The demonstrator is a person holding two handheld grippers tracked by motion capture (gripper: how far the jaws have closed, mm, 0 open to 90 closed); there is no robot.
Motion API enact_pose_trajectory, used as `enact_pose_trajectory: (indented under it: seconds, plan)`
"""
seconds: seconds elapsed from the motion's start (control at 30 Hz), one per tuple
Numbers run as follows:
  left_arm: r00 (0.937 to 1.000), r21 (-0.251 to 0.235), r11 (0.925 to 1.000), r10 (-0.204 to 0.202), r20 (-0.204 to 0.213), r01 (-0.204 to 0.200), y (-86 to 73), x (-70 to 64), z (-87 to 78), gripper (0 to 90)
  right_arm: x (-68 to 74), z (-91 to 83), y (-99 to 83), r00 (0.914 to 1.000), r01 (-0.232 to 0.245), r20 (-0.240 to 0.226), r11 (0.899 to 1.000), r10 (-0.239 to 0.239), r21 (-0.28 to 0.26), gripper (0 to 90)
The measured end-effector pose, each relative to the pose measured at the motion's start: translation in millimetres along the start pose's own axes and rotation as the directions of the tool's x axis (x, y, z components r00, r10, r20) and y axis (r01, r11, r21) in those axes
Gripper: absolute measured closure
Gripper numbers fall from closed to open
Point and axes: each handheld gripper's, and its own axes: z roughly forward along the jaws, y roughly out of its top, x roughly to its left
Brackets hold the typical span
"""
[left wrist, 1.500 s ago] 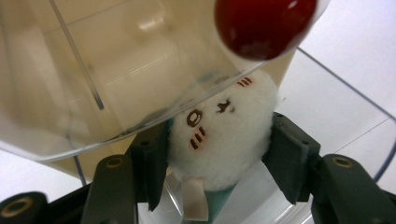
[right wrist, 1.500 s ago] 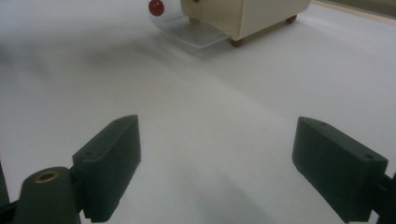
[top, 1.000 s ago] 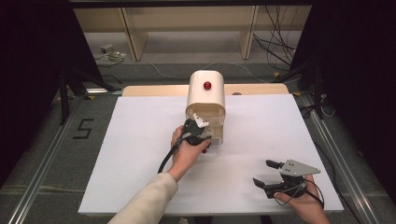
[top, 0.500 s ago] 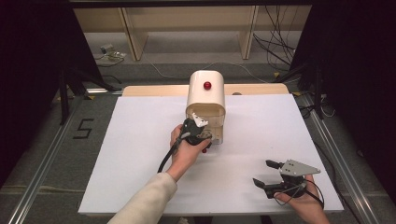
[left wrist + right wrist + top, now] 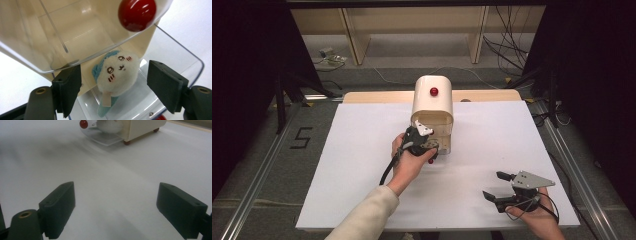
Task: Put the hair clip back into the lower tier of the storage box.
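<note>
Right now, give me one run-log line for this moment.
left gripper: open, at small white-and-blue plush toy | toy: inside cream box with clear drawer | right gripper: open, idle over table

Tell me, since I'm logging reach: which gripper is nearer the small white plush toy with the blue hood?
Left. The left gripper is open around the white plush toy; the right gripper hovers far off.

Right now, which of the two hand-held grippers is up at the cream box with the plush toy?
The left hand-held gripper: its open jaws flank the plush toy in the cream box. The right hand-held gripper sits apart near the table's front edge.

Right gripper (image 5: 116, 211) jaws wide apart over white table (image 5: 112, 177), cream box (image 5: 140, 127) far off
</note>
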Motion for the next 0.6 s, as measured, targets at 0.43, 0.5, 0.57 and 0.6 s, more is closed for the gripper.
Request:
enact_pose_trajectory:
  seconds: [0.43, 0.5, 0.57, 0.6]
  plan:
    - [0.9998, -0.02, 0.9998, -0.01, 0.016, 0.01, -1.8, 3.6, -14.5, 27.7, 0.1, -0.2, 0.2, 1.0, 0.002, 0.003, 1.0, -0.002, 0.002, 16.2]
    - [0.9999, -0.023, 0.9997, -0.007, 0.016, 0.007, -2.5, 4.5, -17.0, 27.9, 0.1, -0.3, 0.2, 1.0, 0.003, 0.004, 1.0, -0.003, 0.003, 16.2]
    - [0.9998, -0.024, 0.9997, -0.008, 0.019, 0.008, -3.2, 5.0, -19.3, 28.1, 0.2, -0.3, 0.2, 1.0, 0.0, 0.004, 1.0, 0.0, 0.004, 16.2]
    - [0.9997, -0.02, 0.9998, -0.003, 0.024, 0.004, -3.4, 5.6, -20.7, 28.2, 0.1, -0.2, 0.2, 1.0, 0.002, 0.004, 1.0, -0.002, 0.002, 16.2]
